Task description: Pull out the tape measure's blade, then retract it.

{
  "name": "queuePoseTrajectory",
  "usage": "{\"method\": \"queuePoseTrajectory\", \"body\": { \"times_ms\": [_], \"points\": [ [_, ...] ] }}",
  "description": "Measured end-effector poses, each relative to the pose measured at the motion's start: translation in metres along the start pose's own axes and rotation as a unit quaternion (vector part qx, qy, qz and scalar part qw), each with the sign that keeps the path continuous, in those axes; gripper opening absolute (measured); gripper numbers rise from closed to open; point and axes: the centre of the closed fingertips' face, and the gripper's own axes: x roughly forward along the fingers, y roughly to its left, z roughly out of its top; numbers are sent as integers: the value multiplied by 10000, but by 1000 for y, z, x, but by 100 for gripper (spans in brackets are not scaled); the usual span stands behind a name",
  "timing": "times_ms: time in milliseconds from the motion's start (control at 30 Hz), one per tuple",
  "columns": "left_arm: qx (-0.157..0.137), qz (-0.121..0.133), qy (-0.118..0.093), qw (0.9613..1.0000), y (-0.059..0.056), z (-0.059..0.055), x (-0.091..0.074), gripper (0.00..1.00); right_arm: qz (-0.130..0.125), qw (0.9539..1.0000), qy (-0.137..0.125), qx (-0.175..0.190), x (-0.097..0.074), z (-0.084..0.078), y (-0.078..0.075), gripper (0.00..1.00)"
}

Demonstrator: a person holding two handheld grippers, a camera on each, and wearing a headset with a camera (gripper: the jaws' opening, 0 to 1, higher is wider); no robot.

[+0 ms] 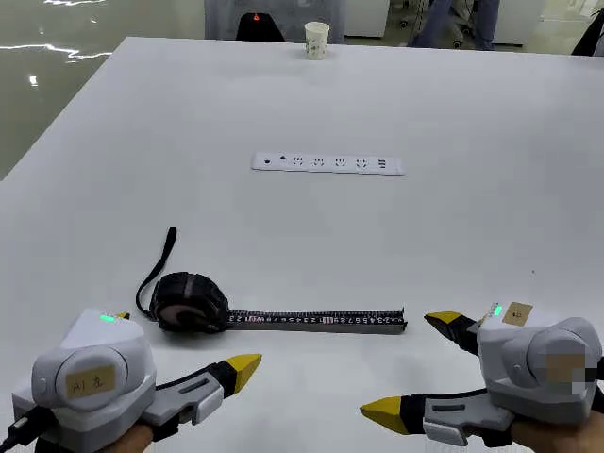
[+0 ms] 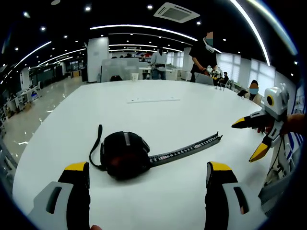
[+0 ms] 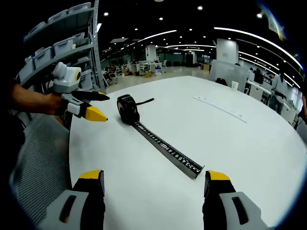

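Observation:
A black tape measure (image 1: 189,302) lies on the white table (image 1: 453,217), its wrist strap (image 1: 156,269) curling off to the left. Its dark blade (image 1: 321,320) runs out flat to the right and ends in a hook (image 1: 403,321). My left gripper (image 1: 184,342) is open just in front of the case (image 2: 122,155), not touching it. My right gripper (image 1: 415,365) is open a short way before the blade's hook end (image 3: 194,171), with nothing between its fingers. The right gripper view has the case (image 3: 127,108) at the far end of the blade (image 3: 163,143).
A white power strip (image 1: 327,163) lies mid-table beyond the tape. A paper cup (image 1: 316,40) stands near the far edge. People (image 2: 204,52) stand past the table's far side. Shelving (image 3: 62,38) rises behind the left gripper (image 3: 91,105).

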Motion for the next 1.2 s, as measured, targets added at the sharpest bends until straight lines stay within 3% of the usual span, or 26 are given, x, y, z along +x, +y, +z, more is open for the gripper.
{"method": "queuePoseTrajectory", "body": {
  "times_ms": [633, 1200],
  "points": [
    [-87, 108, 16, 9999, 10, 6, 20, 99, 327, 9979, 275, -495, 14, 0, -24, 69],
    [-149, 146, 78, 9998, 12, 7, 35, 98, 650, 9917, 624, -919, 25, -5, -45, 57]
  ]
}}
